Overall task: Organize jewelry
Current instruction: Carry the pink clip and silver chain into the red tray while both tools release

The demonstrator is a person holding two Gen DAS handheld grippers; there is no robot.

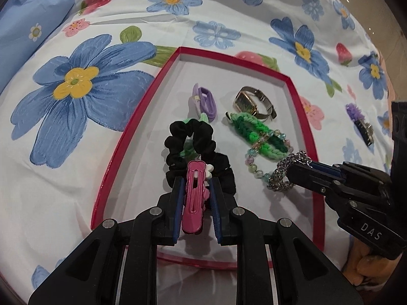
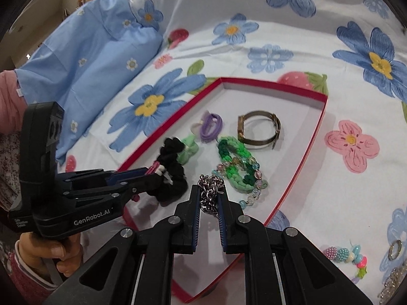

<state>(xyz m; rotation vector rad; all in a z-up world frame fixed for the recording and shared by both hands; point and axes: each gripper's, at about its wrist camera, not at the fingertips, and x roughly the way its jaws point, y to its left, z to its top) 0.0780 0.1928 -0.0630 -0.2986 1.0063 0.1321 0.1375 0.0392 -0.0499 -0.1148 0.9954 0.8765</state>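
A red-rimmed white tray lies on a floral bedsheet. In it are a purple hair tie, a gold watch, a green braided band, a bead bracelet and a black scrunchie. My left gripper is shut on a pink hair clip above the scrunchie. My right gripper is shut on a silver chain, also seen in the left wrist view, low over the tray's near right part.
A purple-topped clip lies on the sheet right of the tray. Colourful beads, a ring and a pale chain lie at the right. A blue pillow sits at the left.
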